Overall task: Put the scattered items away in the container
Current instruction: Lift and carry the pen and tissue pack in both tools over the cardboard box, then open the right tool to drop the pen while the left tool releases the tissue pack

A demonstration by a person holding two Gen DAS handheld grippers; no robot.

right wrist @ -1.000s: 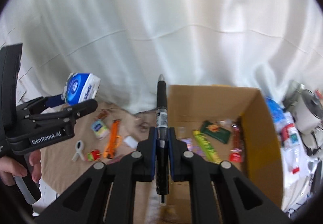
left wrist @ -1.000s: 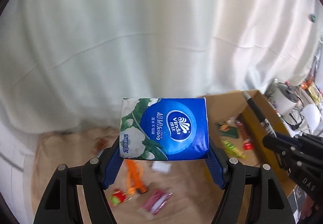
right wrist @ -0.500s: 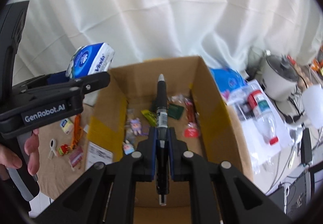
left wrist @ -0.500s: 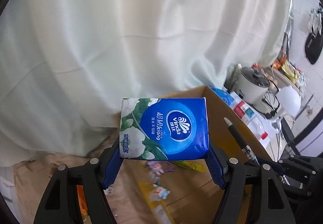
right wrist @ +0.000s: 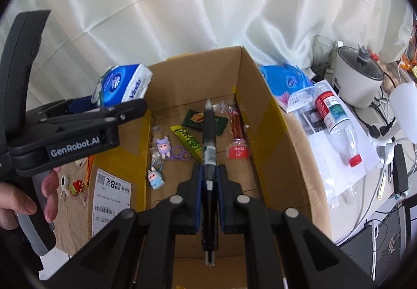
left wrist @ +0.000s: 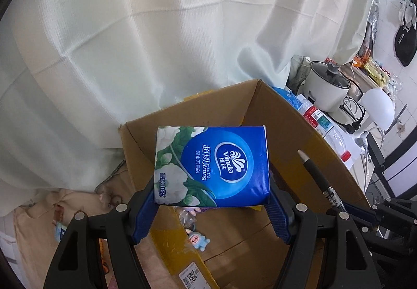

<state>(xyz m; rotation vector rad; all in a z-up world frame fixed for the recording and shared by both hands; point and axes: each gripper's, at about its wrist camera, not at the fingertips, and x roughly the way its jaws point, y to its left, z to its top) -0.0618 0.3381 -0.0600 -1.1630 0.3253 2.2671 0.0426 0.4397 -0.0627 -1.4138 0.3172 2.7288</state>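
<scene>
— Left wrist view?
— My left gripper (left wrist: 212,195) has its jaws clamped on the blue tissue pack (left wrist: 212,166), held above the open cardboard box (left wrist: 281,117).
— Right wrist view?
— My right gripper (right wrist: 209,179) pinches a black pen (right wrist: 209,132) pointing over the box, where snack packets (right wrist: 190,141) and small figurines (right wrist: 156,178) lie.

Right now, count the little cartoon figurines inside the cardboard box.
2. A purple figurine lies on the box floor by its left wall; a light blue figurine lies just nearer the camera. Others may hide beneath the pen.
</scene>
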